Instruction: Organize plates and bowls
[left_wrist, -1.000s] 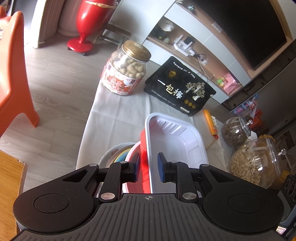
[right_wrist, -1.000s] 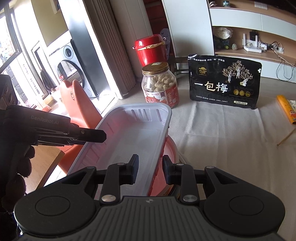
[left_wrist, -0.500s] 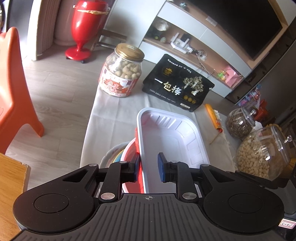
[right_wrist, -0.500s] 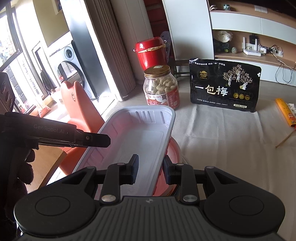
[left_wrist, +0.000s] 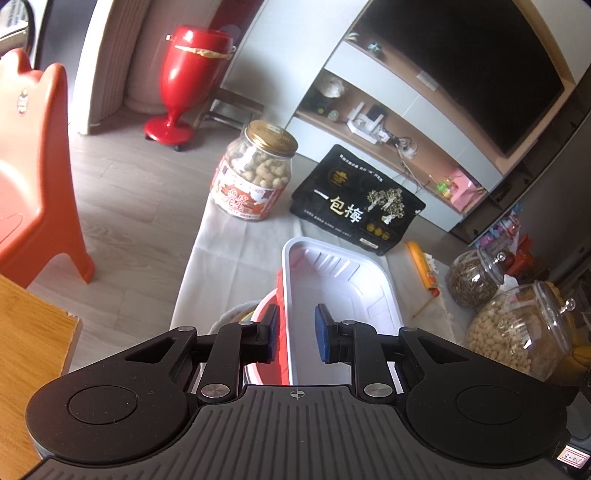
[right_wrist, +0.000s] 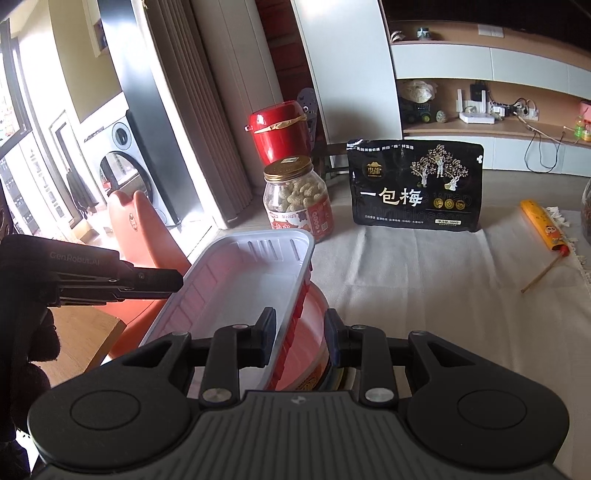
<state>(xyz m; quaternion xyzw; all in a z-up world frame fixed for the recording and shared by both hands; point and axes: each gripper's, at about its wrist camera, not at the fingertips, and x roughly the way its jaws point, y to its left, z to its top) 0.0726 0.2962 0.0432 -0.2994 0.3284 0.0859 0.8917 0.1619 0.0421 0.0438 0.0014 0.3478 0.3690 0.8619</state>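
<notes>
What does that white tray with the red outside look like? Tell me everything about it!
The white tray is a shallow rectangular plastic dish with rounded corners, a flat rim and little ribs moulded into its far wall. Inside it is plain white and holds nothing; its outer wall is red. The left gripper is shut on one long side and the right gripper on the opposite side, each pinching the rim. It sits tilted above a red bowl, over the white cloth.

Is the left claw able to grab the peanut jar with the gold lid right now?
Probably not yet. The left claw is already clamped on the white tray's rim, and that tray lies between it and the peanut jar at the cloth's far end.
</notes>
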